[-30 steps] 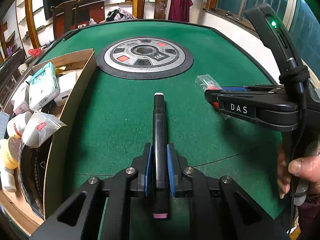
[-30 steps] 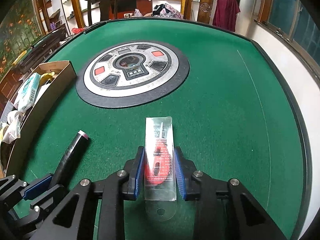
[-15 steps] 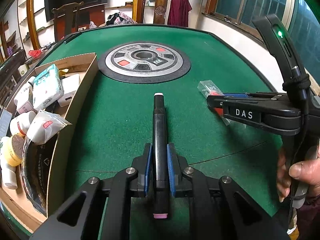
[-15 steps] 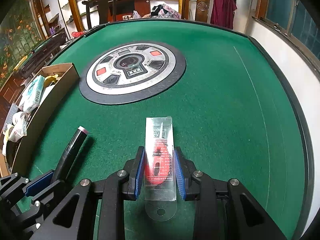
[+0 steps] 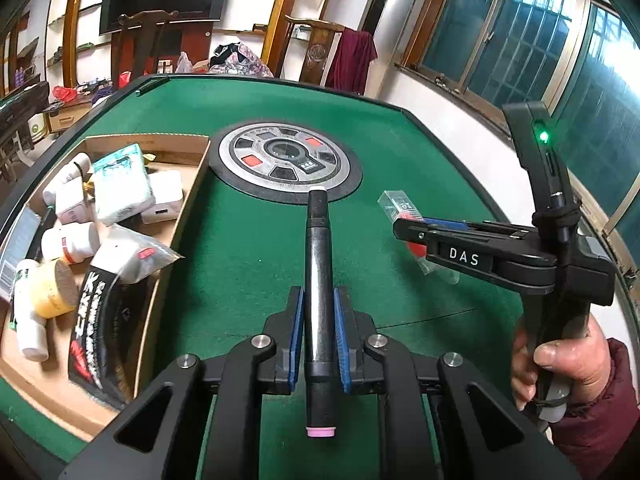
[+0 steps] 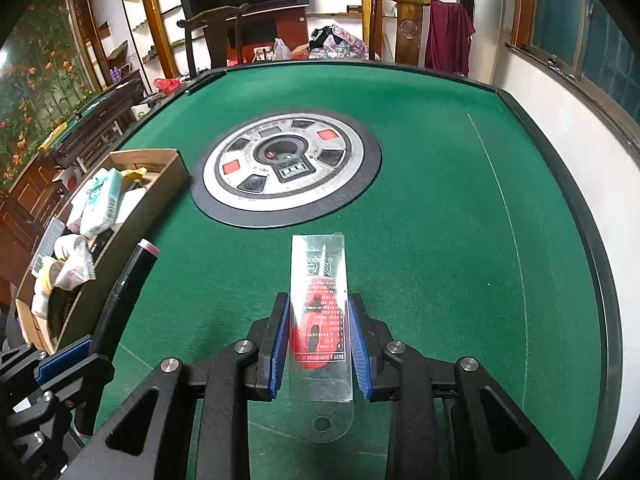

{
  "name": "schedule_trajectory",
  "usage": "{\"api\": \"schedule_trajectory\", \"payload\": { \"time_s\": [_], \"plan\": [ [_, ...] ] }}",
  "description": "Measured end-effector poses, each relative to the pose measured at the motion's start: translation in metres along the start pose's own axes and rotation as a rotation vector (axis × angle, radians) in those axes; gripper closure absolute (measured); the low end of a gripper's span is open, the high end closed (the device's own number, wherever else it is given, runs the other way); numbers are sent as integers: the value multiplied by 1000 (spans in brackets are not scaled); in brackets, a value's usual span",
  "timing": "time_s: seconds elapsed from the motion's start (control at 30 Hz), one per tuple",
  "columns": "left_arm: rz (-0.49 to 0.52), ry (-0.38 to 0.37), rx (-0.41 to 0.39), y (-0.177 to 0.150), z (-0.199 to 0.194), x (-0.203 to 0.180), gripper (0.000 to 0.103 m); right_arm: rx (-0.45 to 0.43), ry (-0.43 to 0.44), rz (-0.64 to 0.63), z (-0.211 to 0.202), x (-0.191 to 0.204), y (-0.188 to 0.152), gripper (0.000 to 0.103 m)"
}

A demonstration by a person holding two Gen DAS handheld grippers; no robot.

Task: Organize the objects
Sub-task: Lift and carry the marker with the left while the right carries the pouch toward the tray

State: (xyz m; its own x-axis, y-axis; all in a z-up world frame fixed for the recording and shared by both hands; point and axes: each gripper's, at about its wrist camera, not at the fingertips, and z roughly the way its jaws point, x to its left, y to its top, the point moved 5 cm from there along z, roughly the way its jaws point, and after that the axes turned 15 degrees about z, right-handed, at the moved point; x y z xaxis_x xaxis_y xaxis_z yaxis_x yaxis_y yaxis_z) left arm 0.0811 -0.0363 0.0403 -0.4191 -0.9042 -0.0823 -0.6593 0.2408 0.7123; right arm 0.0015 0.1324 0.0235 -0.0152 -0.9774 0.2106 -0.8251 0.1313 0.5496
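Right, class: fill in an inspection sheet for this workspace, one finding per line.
Surface: green felt table, round control panel at its centre.
Job's things: black marker and clear packet with red tool, both held off the felt; cardboard box on the left.
Clutter: box holds tissue pack, white bottles and bags.
Grippers: left gripper shut on the marker; right gripper shut on the packet.
Cables: nothing seen.
Surroundings: wooden chair with maroon cloth, television, windows.
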Motion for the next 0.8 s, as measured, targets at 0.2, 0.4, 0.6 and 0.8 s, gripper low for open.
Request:
{"api": "schedule_trajectory", "payload": {
  "time_s": [0.2, 0.4, 0.6, 0.8],
  "plan": [
    [-17, -5, -26, -4, -19, 2, 89, -26, 22, -23, -17, 15, -3, 73],
    [-21, 19, -70, -5, -44, 9, 89, -53, 53, -60, -35, 38, -6, 73],
    [-55, 47, -107, -10, -69, 26, 89, -68, 88, -102, -49, 68, -8, 73],
    [-104, 93, -139, -13, -87, 54, 89, -86, 116, -151, -58, 101, -6, 73]
  ]
}}
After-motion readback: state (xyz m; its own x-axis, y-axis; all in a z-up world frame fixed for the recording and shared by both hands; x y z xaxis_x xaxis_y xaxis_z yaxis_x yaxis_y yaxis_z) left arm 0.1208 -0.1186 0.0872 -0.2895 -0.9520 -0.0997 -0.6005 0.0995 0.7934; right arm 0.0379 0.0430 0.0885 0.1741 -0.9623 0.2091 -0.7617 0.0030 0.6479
